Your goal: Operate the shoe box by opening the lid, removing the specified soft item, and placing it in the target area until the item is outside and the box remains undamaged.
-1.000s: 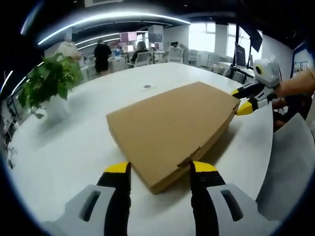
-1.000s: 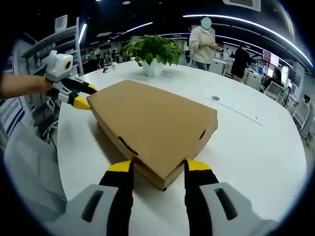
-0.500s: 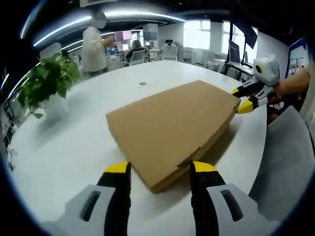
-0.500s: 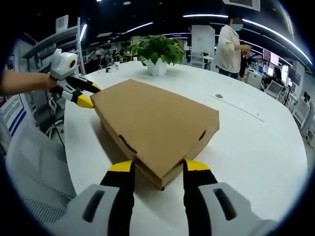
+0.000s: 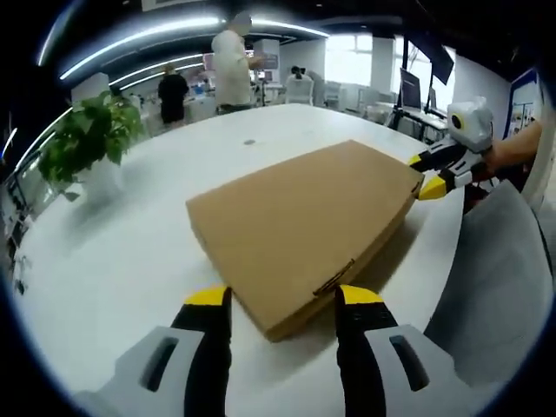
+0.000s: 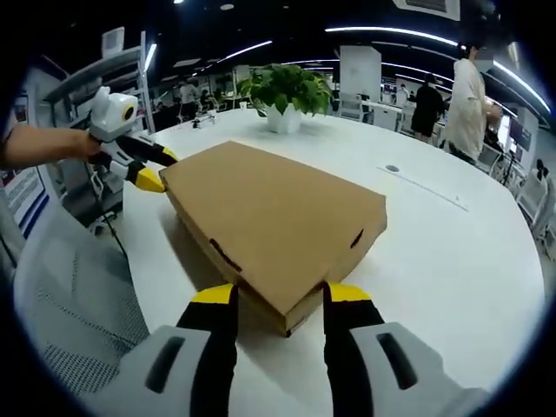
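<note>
A flat brown cardboard shoe box (image 5: pixel 304 221) lies shut on the round white table (image 5: pixel 130 252). Its near corner sits between the yellow-tipped jaws of my left gripper (image 5: pixel 283 300), which stands open around that corner. My right gripper (image 5: pixel 426 176) is at the opposite far corner, held by a hand. In the right gripper view the same box (image 6: pixel 269 213) has its near corner between the jaws of my right gripper (image 6: pixel 281 295), also open. There my left gripper (image 6: pixel 158 169) shows at the box's far left corner. The lid is down and the inside is hidden.
A potted green plant (image 5: pixel 87 143) (image 6: pixel 285 91) stands on the table beyond the box. A grey mesh chair back (image 5: pixel 495 287) (image 6: pixel 69 304) is close to the table edge. A small round port (image 6: pixel 393 168) is set in the tabletop. People stand among desks behind.
Box and both grippers have kept their places. A person in a light top has walked across the background, and the chair back has slid a little along the table edge.
</note>
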### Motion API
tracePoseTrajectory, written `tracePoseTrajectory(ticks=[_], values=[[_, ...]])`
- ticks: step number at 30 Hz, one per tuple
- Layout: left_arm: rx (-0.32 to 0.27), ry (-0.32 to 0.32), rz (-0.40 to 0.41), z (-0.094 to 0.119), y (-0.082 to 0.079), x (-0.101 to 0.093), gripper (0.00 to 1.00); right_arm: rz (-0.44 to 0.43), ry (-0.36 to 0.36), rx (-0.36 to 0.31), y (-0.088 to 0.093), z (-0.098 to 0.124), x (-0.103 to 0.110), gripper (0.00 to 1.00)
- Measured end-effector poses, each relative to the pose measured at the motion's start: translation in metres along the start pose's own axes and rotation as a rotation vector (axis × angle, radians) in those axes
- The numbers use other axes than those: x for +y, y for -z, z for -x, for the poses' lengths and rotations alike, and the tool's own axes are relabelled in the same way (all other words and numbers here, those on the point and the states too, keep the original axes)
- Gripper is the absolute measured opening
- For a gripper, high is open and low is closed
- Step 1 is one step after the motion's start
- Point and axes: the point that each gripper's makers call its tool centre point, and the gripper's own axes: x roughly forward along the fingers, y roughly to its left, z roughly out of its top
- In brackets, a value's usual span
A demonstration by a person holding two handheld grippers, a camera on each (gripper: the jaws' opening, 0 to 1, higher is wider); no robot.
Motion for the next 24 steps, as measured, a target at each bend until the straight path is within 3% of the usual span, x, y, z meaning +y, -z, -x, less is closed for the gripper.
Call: tracePoseTrajectory(ticks=[17,24], values=[[-0.019,-0.005,0.017,0.0090,0.0065,-0.0067,0.48,0.000,-0.004,-0.024,0.0025,0.0047,0.0083,0.36],[-0.028,0.003,0.013,0.0088,0.0057,-0.0104,0.53,-0.007,-0.008,-0.042,0.0020,0.0047,0.0083,0.37]])
